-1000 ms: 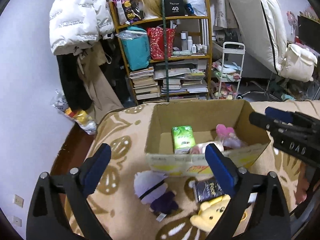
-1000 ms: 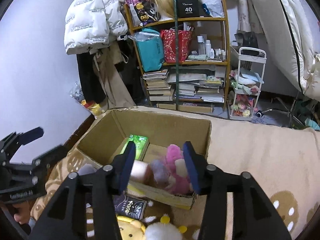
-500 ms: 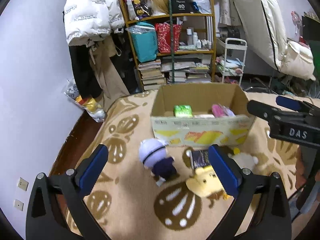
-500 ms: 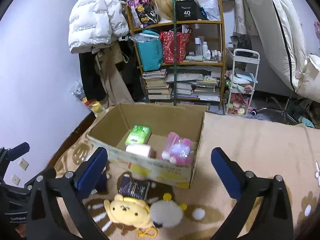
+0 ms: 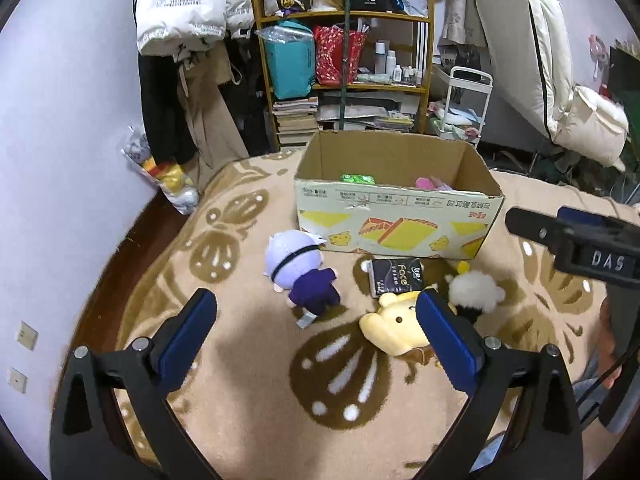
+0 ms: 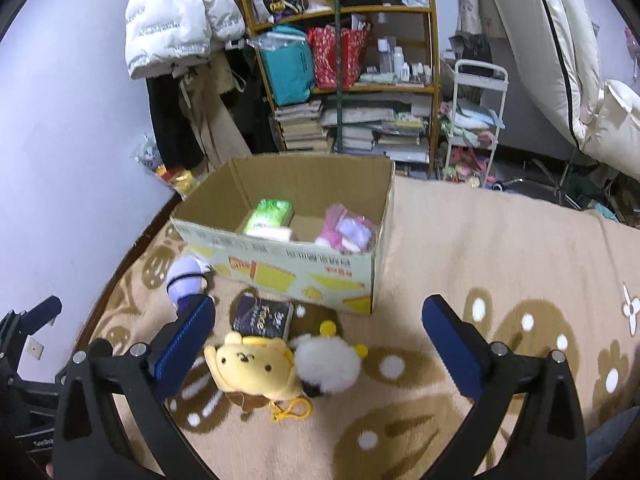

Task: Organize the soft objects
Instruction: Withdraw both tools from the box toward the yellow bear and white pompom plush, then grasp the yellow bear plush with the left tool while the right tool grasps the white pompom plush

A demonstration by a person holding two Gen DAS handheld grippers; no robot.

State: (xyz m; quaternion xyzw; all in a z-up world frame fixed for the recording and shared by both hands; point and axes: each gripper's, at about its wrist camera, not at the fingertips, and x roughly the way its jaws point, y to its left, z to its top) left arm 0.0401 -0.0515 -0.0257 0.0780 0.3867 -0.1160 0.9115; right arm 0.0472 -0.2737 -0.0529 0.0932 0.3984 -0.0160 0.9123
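- The left gripper [image 5: 316,320] hangs over the fuzzy tan blanket [image 5: 248,376] with its blue-padded jaws spread wide and nothing between them.
- The right gripper [image 6: 318,326] is likewise spread wide and empty above the same brown-patterned pile; its black frame also shows at the right edge of the left view.
- Just ahead of the left gripper, near its right finger, lies a soft yellow bear plush [image 5: 394,326], lying flat with its round face turned up; in the right view it sits between the jaws, nearer the left finger, with a yellow clip at its lower edge.
- Touching the bear on its right is a fluffy white ball-shaped plush [image 6: 328,362] with small yellow nubs.
- Ahead of the left gripper's middle lies a doll [image 5: 298,270] with a rounded lavender head and a dark purple body.
- Beyond the bear, a glossy black tissue pack [image 6: 262,318] lies flat, just in front of the box.
- Farther on stands an open cardboard box [image 6: 288,270] with yellow printed wedges on its front wall; inside are a green crinkly pack [image 6: 270,214] and a pink plush [image 6: 346,232].
- Behind everything, a wooden shelf [image 6: 340,80] holds stacked books and bags.
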